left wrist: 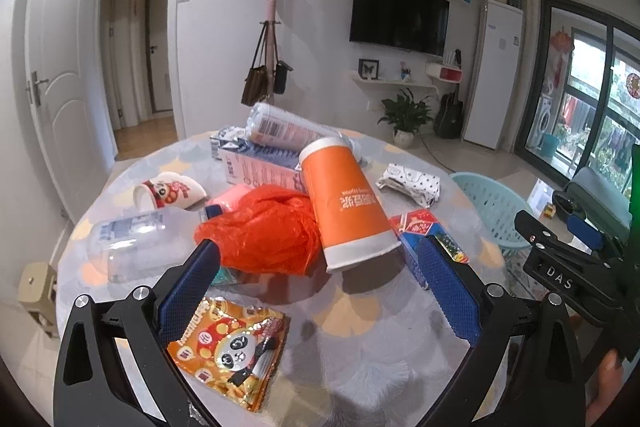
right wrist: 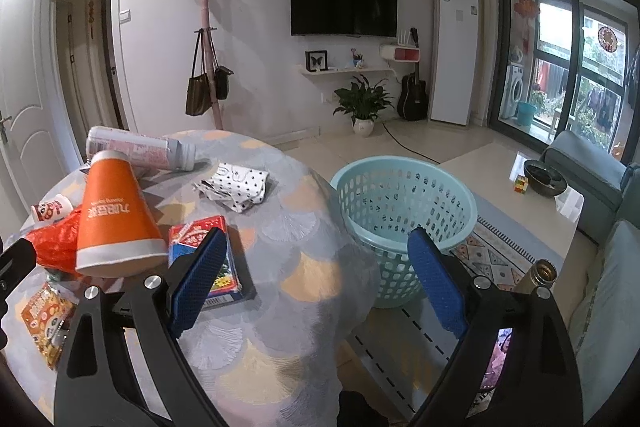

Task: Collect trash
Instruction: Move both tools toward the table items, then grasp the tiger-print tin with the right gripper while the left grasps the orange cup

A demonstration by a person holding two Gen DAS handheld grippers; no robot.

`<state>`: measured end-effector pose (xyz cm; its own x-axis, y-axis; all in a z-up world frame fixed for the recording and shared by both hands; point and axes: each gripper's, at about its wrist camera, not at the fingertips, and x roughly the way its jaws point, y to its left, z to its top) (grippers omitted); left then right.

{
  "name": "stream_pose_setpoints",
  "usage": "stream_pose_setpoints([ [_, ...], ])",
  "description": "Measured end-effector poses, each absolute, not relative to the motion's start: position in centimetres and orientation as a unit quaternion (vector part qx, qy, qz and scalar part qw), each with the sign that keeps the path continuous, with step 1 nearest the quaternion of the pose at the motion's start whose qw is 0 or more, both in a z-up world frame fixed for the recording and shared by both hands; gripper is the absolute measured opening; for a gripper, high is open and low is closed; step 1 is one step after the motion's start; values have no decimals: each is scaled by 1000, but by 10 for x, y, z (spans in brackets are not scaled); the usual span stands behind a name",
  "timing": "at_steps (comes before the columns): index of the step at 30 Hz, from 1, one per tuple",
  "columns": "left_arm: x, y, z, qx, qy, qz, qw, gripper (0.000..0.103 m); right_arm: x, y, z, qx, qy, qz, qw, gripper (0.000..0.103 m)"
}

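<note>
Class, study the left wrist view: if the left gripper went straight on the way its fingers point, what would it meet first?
Probably the crumpled red plastic bag, which lies just ahead between the open fingers of the left gripper, with the tipped orange paper cup close beside it. Depth is uncertain.

**Trash count on the counter**

I count one orange paper cup [left wrist: 346, 203], one red plastic bag [left wrist: 264, 227], two snack wrappers [left wrist: 232, 347] [left wrist: 430, 233], one clear bottle [left wrist: 132, 243], one pink labelled bottle [left wrist: 288, 131], one small panda cup [left wrist: 170, 191], one milk carton [left wrist: 256, 163], one crumpled dotted paper [left wrist: 410, 183], one basket [right wrist: 404, 211].
</note>
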<state>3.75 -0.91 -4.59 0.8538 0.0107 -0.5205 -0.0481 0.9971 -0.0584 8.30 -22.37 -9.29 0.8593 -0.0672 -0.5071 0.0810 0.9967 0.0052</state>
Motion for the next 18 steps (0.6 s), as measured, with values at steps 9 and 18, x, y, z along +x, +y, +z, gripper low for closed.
stream_pose_setpoints([
  [9,42,-4,-49,-46,281,13,959,95,90,-233,-100,12,274,-35,961,80],
  [18,45,47,-57,-106,318,12,942,88,95,-236,-104,7,295,5,956,58],
])
